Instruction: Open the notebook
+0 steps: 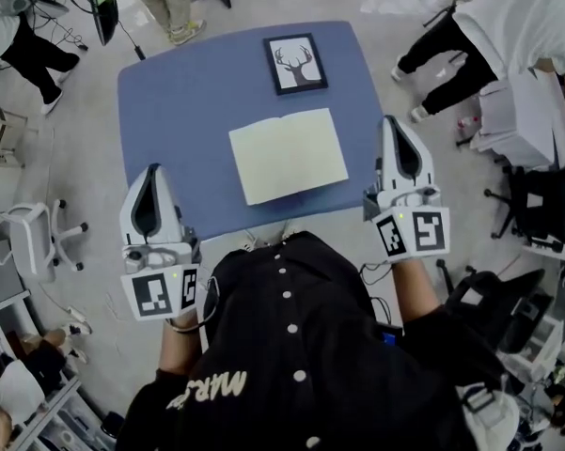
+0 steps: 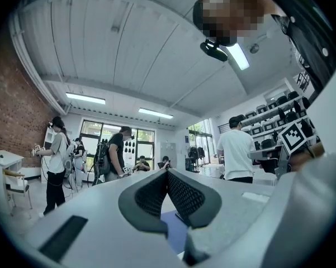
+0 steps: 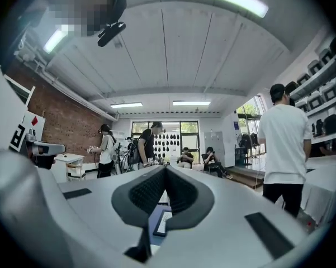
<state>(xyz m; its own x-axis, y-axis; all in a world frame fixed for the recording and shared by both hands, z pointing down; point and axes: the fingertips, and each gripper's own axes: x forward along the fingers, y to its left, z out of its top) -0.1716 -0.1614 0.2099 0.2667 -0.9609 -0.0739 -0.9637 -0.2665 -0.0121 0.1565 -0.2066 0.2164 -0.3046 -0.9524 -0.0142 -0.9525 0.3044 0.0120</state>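
Notebook (image 1: 289, 155) lies open, pale blank pages up, about mid-counter (image 1: 169, 111). It's skewed a bit, w/ its right side farther than its left. Its near-left corner comes close to the counter's near edge. There's wide bare blue to its left and a narrower strip to its right. Framed deer pic (image 1: 295, 63) sits by the far edge, apart from the notebook, w/ bare blue btwn them.

Your left gripper (image 1: 150, 172) hangs over the counter's near-left corner, pointing far. Its jaws are pressed together w/ nothing btwn them. Your right gripper (image 1: 392, 125) overlaps the counter's right edge in the head view, about level w/ the notebook's near-right corner. Its jaws are also pressed together and empty. Neither gripper touches the notebook, and each has clear blue btwn it and the pages.

Off the counter, a white chair (image 1: 38, 233) stands on the floor (image 1: 85, 148) at the left. A person in a white top (image 1: 508, 26) is at far right. Both are well apart from the counter edges.
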